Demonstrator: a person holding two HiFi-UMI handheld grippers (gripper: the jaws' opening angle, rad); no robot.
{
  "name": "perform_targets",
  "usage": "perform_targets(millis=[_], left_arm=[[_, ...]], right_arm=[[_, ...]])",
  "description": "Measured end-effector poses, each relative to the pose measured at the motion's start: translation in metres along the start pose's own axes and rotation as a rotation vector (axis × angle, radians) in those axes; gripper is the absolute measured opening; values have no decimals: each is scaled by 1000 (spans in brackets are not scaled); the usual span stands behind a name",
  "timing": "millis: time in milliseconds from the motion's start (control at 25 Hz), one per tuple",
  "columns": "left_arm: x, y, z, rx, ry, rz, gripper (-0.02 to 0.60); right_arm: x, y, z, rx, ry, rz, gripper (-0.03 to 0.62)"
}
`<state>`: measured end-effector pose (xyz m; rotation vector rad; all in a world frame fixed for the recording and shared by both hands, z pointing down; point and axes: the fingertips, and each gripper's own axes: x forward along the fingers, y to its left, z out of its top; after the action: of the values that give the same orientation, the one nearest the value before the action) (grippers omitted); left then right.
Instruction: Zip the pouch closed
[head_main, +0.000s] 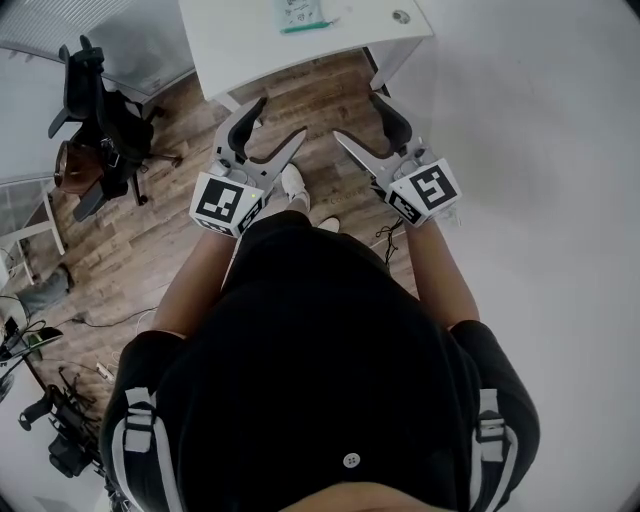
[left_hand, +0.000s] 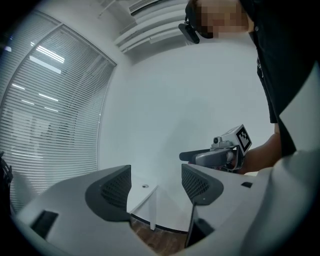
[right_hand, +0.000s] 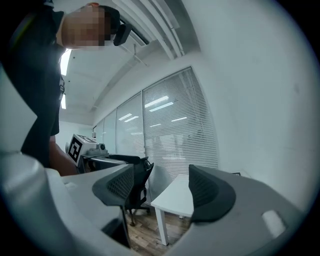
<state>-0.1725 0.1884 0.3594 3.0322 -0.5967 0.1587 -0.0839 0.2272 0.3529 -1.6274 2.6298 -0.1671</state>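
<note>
- My left gripper (head_main: 282, 118) is spread: its own view shows the two dark pads well apart, with nothing between them but air, a corner of the white table (head_main: 250, 40) and a strip of wood floor (head_main: 180, 230) further off.
- My right gripper (head_main: 356, 116) is spread as well. Between its jaws its view shows only the table's edge and leg, the floor and a black office chair (right_hand: 140, 185) in front of slatted blinds (right_hand: 170, 130).
- I hold both tools in front of my waist, over the floor, side by side and apart from one another, jaws pointing forward toward the table.
- The pouch (head_main: 300, 14) lies flat on the table, at the very top of the head view and partly cut off by the frame. It looks pale teal with some print; I cannot tell from here how the zip stands.
- The pouch is ahead of both grippers, roughly in line with the gap between them, slightly nearer the left one's side. Neither gripper touches it or the table; bare tabletop and floor lie between.
- A small round thing (head_main: 401, 16) sits on the table to the right of the pouch, ahead of my right gripper.
- The pouch shows in neither gripper view.
- My shoes (head_main: 293, 182) show on the floor between and below the two tools.
</note>
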Motion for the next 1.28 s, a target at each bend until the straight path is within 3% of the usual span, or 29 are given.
perform_targets(millis=[640,1040,1280], left_arm=[[66,102,11,-43,-16,-24,318],[85,151,4,-56,7,-52,318],[108,172,0,-68,14,-30,316]], right_arm=[[106,-66,14,-27,56,-1,350],[162,-86,11,-11,76,-3,348],[181,-115,4,16,88,15,348]])
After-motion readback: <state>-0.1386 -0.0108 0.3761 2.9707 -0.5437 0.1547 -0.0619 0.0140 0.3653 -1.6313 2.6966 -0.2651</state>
